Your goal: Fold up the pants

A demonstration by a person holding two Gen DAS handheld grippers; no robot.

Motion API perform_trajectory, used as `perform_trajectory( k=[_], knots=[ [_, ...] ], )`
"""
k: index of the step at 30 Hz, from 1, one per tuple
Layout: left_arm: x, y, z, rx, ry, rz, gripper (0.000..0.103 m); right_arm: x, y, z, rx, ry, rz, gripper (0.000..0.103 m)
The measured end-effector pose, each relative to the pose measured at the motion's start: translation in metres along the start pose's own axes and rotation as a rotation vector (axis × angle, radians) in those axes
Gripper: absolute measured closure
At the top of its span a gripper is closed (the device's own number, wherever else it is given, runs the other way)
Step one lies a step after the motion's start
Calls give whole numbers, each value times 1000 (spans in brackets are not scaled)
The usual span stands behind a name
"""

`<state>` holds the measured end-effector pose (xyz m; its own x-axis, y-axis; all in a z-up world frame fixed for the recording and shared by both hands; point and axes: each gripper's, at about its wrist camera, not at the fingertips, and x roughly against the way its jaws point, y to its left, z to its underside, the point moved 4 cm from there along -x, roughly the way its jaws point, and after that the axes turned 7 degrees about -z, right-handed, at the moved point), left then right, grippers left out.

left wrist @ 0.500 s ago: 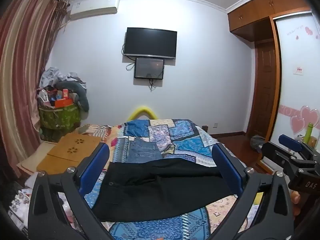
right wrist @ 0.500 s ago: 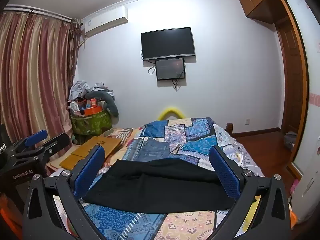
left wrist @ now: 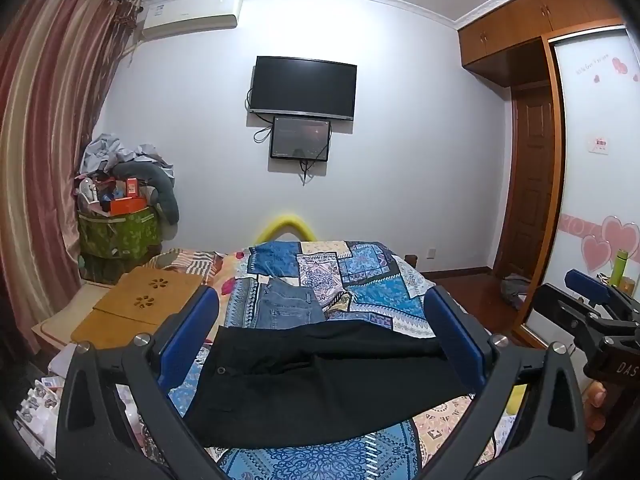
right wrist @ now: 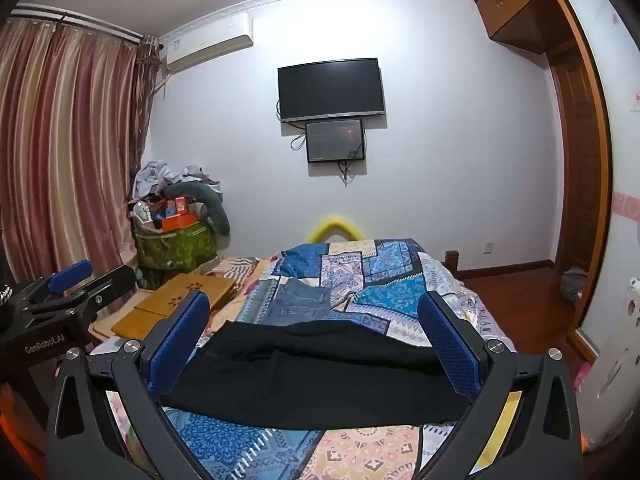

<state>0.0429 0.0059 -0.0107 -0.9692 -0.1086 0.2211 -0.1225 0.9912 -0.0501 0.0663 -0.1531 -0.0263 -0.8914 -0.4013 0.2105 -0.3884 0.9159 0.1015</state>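
Left wrist view: the left claw was seen released, its blue pads standing as wide apart as they go, with nothing pinched between them. The right claw was likewise released and empty in its own view. Both were held above the near end of the bed, side by side and tilted slightly downward; the right claw was visible at the right edge of the left view, with fingertips of the holding hand just below it.

Just beyond the claws, the black pants were found lying flat across the patterned bedspread, lengthwise from side to side, the waistband with its button toward the left and the legs running right. One leg appeared to be laid over the other already, though the dark cloth made the layering hard to read. No contact with the fabric was observed.

Judgement: the step in hand was taken to be the approach before a grasp. The next move would call for both claws to be lowered onto one end of the garment, probably the leg hems or the waistband corners, and closed on all layers so the pants could be carried over in half.

Farther up the bed, folded blue jeans were noted, apart from the pants.
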Motion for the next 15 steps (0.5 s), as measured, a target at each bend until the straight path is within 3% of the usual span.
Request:
perform_trajectory(
  k=[15],
  knots=[
    [1, 0, 1, -4, -1, 3, 0, -2, -5, -3, -6, -1, -1, 0]
  ],
)
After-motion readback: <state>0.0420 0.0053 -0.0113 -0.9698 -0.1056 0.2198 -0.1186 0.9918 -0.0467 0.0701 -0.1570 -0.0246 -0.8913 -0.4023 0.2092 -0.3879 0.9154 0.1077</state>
